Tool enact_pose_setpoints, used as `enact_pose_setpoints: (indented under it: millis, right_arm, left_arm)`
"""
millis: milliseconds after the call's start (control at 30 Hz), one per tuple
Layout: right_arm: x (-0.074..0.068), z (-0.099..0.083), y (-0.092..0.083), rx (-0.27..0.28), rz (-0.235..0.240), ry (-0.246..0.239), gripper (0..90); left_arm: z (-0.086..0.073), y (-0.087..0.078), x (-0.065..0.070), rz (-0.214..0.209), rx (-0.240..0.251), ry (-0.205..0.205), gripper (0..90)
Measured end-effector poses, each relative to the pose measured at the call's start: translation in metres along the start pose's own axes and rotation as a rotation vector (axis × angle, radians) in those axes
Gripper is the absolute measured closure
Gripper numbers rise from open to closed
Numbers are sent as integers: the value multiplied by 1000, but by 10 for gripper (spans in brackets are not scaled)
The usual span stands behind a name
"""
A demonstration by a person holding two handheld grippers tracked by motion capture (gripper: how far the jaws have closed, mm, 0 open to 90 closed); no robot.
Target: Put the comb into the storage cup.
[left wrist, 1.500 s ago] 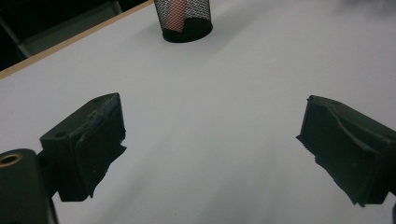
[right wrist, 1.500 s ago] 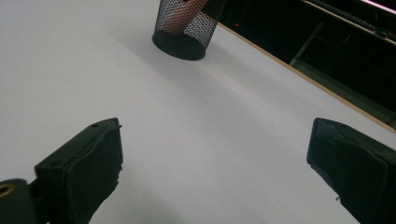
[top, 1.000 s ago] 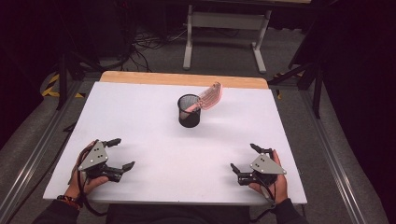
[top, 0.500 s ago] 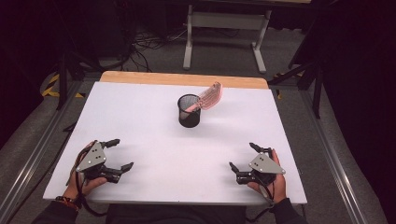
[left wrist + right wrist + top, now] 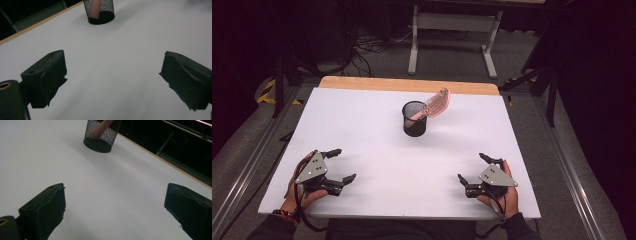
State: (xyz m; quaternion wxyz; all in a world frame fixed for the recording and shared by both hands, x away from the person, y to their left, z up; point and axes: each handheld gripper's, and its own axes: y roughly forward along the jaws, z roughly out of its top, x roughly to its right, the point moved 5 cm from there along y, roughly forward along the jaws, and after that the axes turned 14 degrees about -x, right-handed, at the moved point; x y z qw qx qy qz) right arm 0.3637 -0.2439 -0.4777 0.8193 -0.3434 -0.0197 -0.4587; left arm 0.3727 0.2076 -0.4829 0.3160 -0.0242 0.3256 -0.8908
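the left tongs [image 5: 339, 165] rest at the near left of the white-topped table [image 5: 372, 130] with their black jaws spread wide around bare surface, held in the person's left hand [image 5: 299, 192]. well beyond them, mid-table toward the far edge, stands the black wire-mesh cup [image 5: 414, 118] with a pink ridged comb-like piece [image 5: 437, 103] leaning out of it to the right. at the near right the right tongs [image 5: 473, 168] lie likewise spread and empty, well apart from the cup.

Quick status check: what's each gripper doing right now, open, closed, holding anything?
Left gripper: open, holding nothing, resting near the table's front edge.
Right gripper: open, holding nothing, also near the front edge.
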Motion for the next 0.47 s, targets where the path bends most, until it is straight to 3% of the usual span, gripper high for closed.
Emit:
enact_pose_setpoints:
  millis: [467]
  right_arm:
    - [2, -2, 4, -10, 23, 17, 54]
  left_arm:
    - [0, 1, -2, 11, -2, -14, 73]
